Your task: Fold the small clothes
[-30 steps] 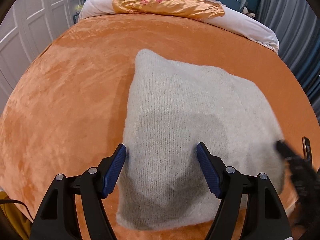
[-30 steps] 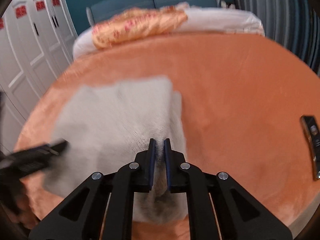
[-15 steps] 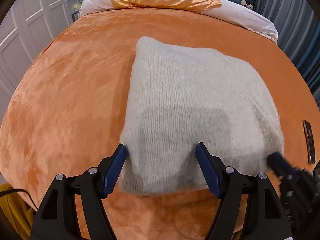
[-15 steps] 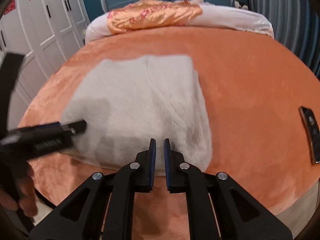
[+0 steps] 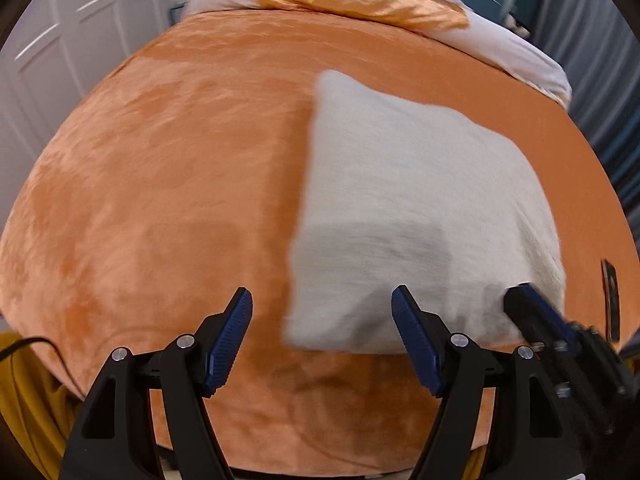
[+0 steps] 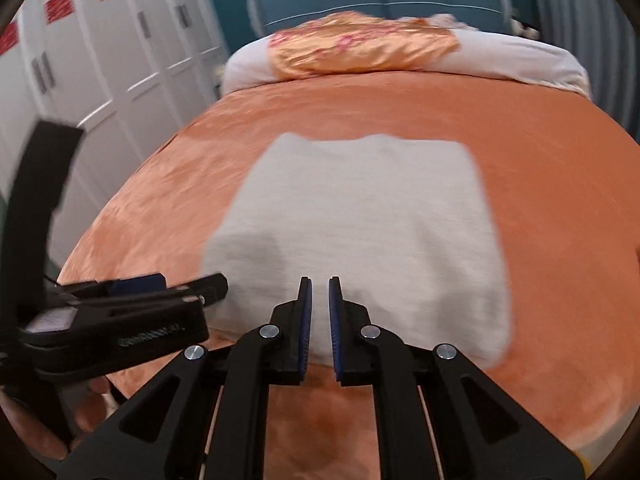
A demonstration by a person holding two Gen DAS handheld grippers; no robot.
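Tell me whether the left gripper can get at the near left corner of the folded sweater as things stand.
Probably yes. The left gripper is open, and the near left corner of the folded cream sweater lies just ahead between its fingers, on the orange bedspread. Nothing covers it; the right gripper is shut and empty, at the other corner.

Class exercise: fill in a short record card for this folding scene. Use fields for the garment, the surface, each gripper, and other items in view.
garment: cream knit garment, folded to a rough rectangle, lying flat
surface: orange plush bed cover
left gripper: open, nothing between its pads, at the garment's near edge
right gripper: shut, nothing held, at the garment's near edge
head of bed: orange floral pillow on white bedding
other: dark flat object on the cover, right of the garment; too small to identify
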